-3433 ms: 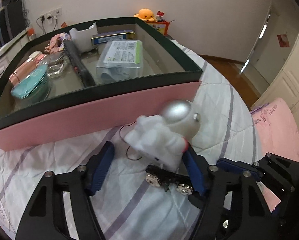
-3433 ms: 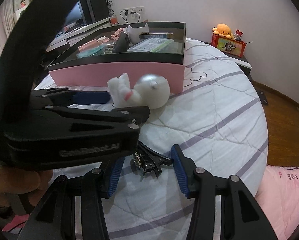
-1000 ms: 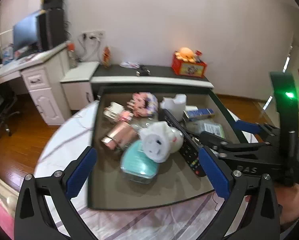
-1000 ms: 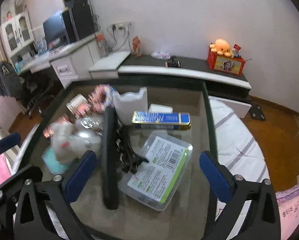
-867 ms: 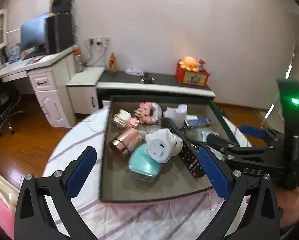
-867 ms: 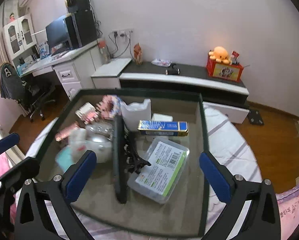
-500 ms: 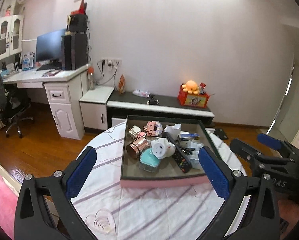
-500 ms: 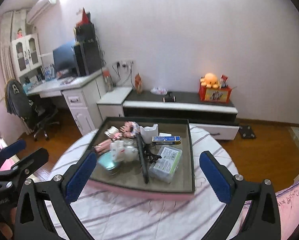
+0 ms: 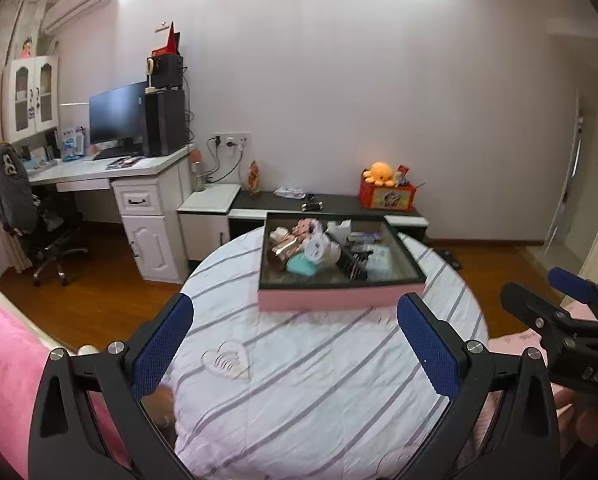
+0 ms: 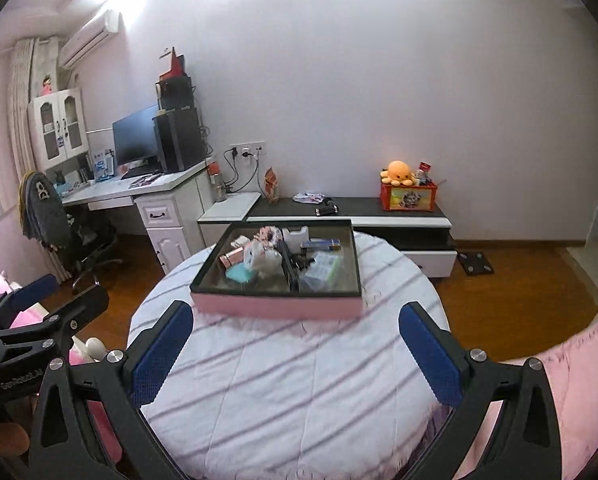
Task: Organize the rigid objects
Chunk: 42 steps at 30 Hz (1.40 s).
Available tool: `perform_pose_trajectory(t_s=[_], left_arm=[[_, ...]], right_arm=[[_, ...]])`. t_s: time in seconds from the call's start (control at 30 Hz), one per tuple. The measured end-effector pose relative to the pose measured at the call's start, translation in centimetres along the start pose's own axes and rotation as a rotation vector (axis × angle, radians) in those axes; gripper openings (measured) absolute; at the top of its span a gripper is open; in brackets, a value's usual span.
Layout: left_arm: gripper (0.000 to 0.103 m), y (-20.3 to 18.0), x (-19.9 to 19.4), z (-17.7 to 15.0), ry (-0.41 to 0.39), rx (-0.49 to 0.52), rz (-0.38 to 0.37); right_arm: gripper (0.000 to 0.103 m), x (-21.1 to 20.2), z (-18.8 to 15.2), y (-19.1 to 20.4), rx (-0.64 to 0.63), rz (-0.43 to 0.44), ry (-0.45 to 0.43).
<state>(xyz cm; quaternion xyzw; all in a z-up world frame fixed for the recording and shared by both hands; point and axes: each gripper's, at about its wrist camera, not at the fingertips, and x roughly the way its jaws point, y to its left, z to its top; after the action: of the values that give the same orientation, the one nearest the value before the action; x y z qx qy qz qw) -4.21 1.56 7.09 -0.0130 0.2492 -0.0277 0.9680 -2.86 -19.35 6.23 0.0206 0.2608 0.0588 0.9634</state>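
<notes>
A round surface (image 10: 291, 380) in a striped white cover fills the foreground, desk (image 10: 139, 190) and low cabinet (image 10: 379, 210) along the far wall. On it sits the pink-sided tray (image 10: 277, 307), packed: white astronaut toy (image 10: 261, 258), what looks like a remote (image 10: 289, 266), a clear box (image 10: 323, 268). Left tongs (image 9: 295, 350) spread wide, empty; right tongs (image 10: 295, 354) likewise, both well back from the tray.

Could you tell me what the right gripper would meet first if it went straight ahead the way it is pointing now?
Probably the striped bedcover: the open right gripper aims down at it, short of the pink box. Depth is hard to judge through the fisheye.
</notes>
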Motion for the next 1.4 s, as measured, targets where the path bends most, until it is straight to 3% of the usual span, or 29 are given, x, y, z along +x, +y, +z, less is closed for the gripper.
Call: perform_pose_trajectory(t_s=[0.13,0.3,1.4], left_arm=[[0.103,-0.5,-0.5,-1.3,0.037,0.005,0.021],[0.103,-0.7,-1.8,-1.9,0.03,-0.002,0.013],[0.103,-0.4,-2.0,-2.0,0.028,0.002,0.034]], right_arm=[[0.103,-0.6,-1.8,-0.3,0.02,0.003,0.022],[0.103,-2.3,-2.6,0.0,0.02,-0.018,-0.023],[0.103,-2.4,-2.3,0.9,0.007,-0.011,-0.019]])
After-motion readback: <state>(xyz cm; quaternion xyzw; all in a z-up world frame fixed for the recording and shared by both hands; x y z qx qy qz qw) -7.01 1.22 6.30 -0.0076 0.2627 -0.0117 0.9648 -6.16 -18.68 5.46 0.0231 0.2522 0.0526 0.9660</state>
